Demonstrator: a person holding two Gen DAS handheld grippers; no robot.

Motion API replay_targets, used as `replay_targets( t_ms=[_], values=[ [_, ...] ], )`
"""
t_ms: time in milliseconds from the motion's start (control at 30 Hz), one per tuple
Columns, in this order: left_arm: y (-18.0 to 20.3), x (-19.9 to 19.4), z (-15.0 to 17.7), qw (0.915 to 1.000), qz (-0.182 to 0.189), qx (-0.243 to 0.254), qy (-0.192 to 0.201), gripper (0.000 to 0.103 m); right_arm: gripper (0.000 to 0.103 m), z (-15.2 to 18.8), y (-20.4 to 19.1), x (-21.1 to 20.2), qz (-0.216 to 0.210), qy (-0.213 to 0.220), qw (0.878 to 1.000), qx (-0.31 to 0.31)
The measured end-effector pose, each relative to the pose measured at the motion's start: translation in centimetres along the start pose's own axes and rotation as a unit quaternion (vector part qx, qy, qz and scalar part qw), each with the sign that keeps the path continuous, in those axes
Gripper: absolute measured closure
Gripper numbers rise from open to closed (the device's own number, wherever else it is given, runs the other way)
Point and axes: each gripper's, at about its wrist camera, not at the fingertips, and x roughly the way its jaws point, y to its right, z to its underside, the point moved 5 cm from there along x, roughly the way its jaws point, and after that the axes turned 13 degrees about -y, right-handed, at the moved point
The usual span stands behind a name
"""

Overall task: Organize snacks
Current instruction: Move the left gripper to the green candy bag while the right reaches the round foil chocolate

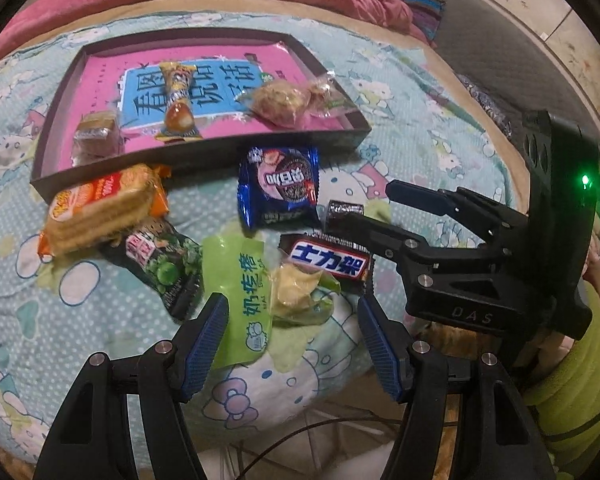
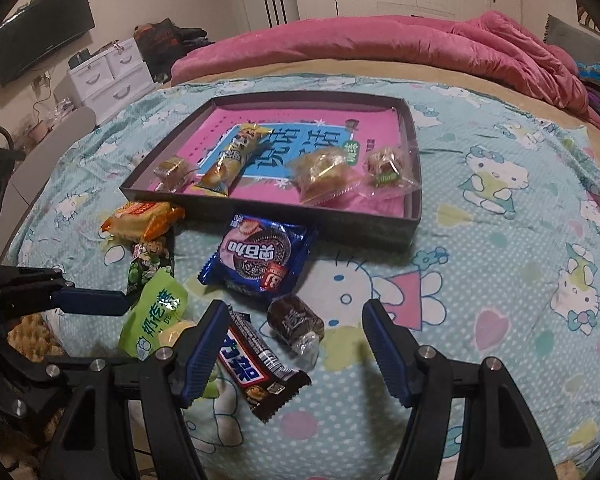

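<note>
Spread left gripper (image 1: 292,304) and right gripper (image 2: 296,312) hover over crinkly, bright-wrapped snacks (image 2: 260,258).

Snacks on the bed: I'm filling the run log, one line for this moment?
left gripper open | right gripper open | tray four snacks | Oreo pack outside

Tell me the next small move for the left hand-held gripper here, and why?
Probably lower the left hand-held gripper straight down and close on the light green candy packet. Its jaws are open and empty, the packet lies between them on the bedspread, and it is still outside the tray. The right hand-held gripper, also open, hangs over the Snickers bar, so they should not clash.
</note>
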Motion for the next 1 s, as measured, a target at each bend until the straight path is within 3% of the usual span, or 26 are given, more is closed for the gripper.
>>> replay_targets(
  t_ms=[267, 533, 733, 1000],
  values=[
    [0.4, 1.6, 0.1, 0.9997, -0.006, 0.005, -0.021, 0.035, 0.034, 0.2, 0.7, 1.0, 0.000, -0.017, 1.000, 0.012],
    [0.4, 2.4, -0.3, 0.9998, -0.017, 0.005, -0.012, 0.035, 0.035, 0.3, 0.5, 1.7, 0.007, -0.028, 1.000, 0.003],
    [0.0, 2.9, -0.6, 0.9993, -0.036, 0.005, -0.009, 0.051, 0.040, 0.2, 0.7, 2.3, 0.009, -0.032, 0.999, 0.000],
    [0.0, 3.6, -0.8, 0.9991, -0.038, 0.012, -0.012, 0.052, 0.045, 0.0, 0.9, 2.9, 0.013, -0.032, 0.999, -0.003]
  ],
)
